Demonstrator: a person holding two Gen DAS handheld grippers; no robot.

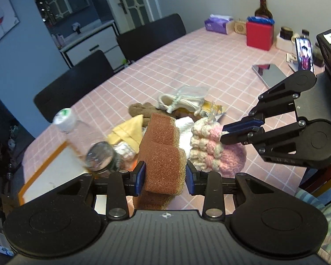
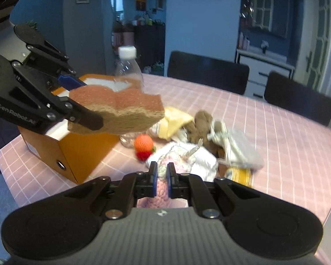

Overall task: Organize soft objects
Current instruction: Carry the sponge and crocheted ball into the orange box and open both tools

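Stock check, L to R, soft-goods sort, judged early stage.

1. Orange box (image 2: 77, 154), white-lined, at the tabletop's near-left corner. Prob. the bin; nothing soft seen inside yet, though most of the interior is hidden.
2. Left tongs (image 1: 165, 174): pinching brown scrub sponge (image 1: 163, 154) by its sides, held in air above the box's near edge. Not yet dropped.
3. Clear plastic bottle (image 2: 128, 70), white cap, just behind the sponge, blurred. Not soft; leave.
4. Orange knit ball w/ red base (image 2: 143, 145), on tabletop just beside box. Unsorted.
5. Yellow cloth (image 2: 176, 119), brown plush toy (image 2: 200, 123), white drawstring pouch (image 2: 236, 145), yellow-striped cloth (image 2: 240, 173): heap mid-tabletop, touching. Unsorted.
6. Right tongs (image 2: 161, 174): pressed nearly together on pink-and-cream crochet piece (image 1: 209, 145), lifted clear of heap.

Done: two items in hand. Left: deposit both, then approx. five more pieces.
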